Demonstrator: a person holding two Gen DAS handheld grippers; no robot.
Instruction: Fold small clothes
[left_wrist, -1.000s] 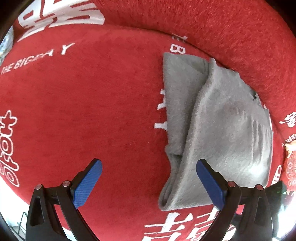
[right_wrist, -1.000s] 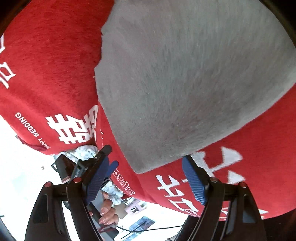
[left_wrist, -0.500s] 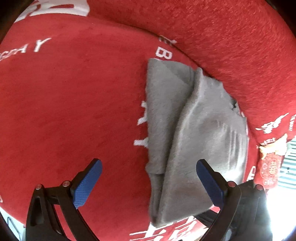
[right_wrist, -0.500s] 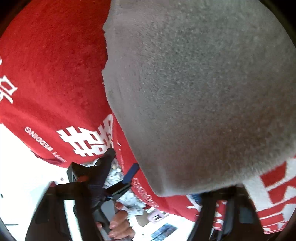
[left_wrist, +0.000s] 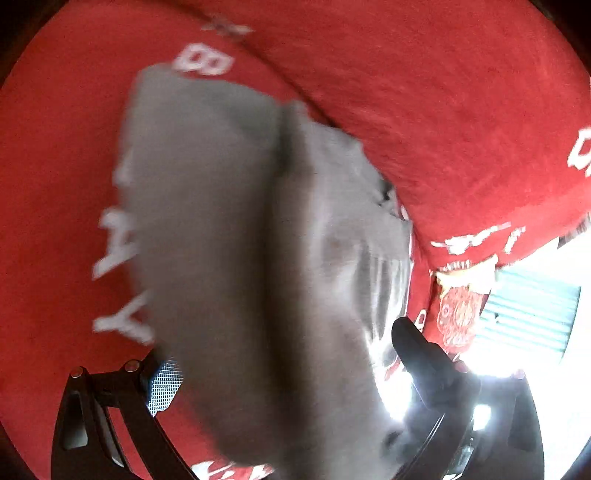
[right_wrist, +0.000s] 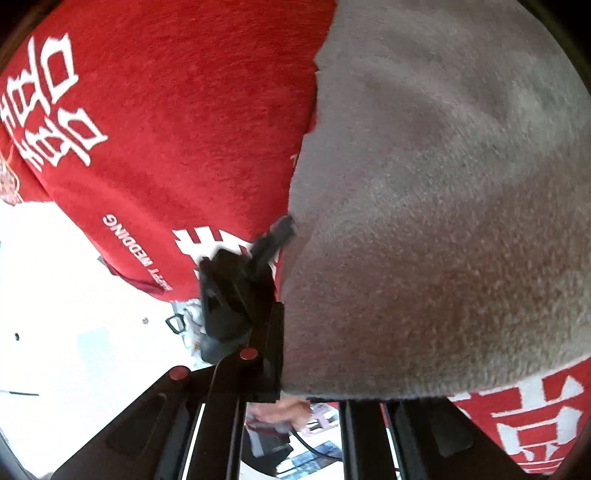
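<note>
Grey garment (left_wrist: 258, 251) lies partly folded on the red printed cloth (left_wrist: 62, 184), one panel lapped over the other along a ridge running 12 to 6 in the left wrist view. What the cloth covers — bed, sofa or desk — can't tell.

Left claw (left_wrist: 280, 398): its near edge of the garment sits between the fingers. Left finger's blue pad (left_wrist: 164, 387) shows at 7 o'clock beside the fabric; the finger at 5 o'clock is dark and washed out by glare. Clenched or released — can't tell, frame is motion-blurred.

Right claw (right_wrist: 314, 402): garment (right_wrist: 443, 206) fills the frame from 12 round to 5, its hem draped right over the finger bases. Pads are hidden under the fabric, so can't tell its state either. The left claw's dark finger (right_wrist: 273, 240) pokes at the garment edge near centre.

My read: both claws are at the near hem, setting up the next fold.

Risks:
- One-layer pinch. The lapped panels are thick and fuzzy; catching only the top layer would peel the existing fold open on lift.
- Uneven grip. If one claw holds and the other slips, the hem skews and the fold lands crooked.
- Snagging the red cloth with the garment would drag the cloth up too.
</note>
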